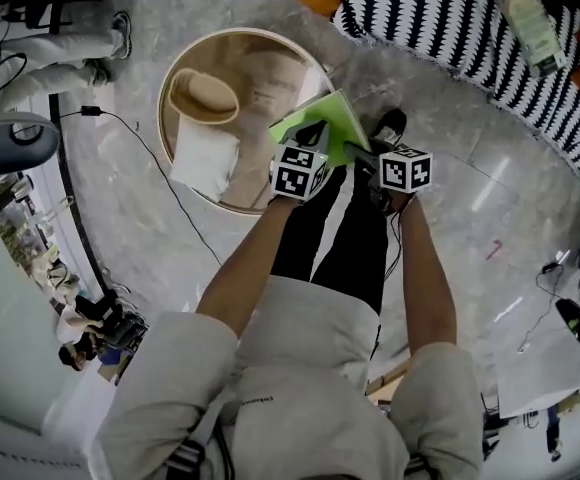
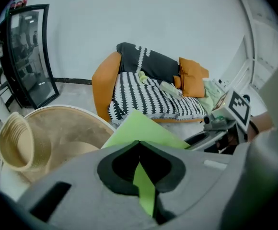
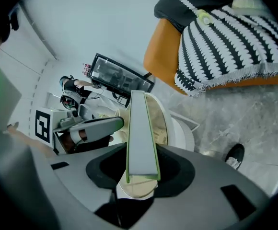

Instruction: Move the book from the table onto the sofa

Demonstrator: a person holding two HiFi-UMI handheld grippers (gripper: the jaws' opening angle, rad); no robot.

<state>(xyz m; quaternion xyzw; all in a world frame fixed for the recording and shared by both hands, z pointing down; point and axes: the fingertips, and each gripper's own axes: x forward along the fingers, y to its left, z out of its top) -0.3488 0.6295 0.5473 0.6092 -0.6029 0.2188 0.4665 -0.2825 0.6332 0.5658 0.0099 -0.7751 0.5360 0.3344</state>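
The green book (image 1: 328, 116) hangs above the near right edge of the round wooden table (image 1: 166, 88), gripped from both sides. My left gripper (image 1: 313, 140) is shut on its thin green cover (image 2: 140, 131), which runs between the dark pads. My right gripper (image 1: 362, 154) is shut on the book's thick edge (image 3: 141, 133), seen end-on with its pale pages between the jaws. In each gripper view the other gripper shows beside the book. The sofa (image 1: 450, 18) with the black-and-white striped throw lies beyond, at the upper right.
A straw hat (image 1: 205, 93) and a folded white cloth (image 1: 205, 158) lie on the table. The sofa (image 2: 148, 97) has orange arms, orange cushions (image 2: 192, 75) and a pale carton (image 1: 535, 33). A black cable (image 1: 160, 173) crosses the marble floor. My shoe (image 1: 390, 123) is below the book.
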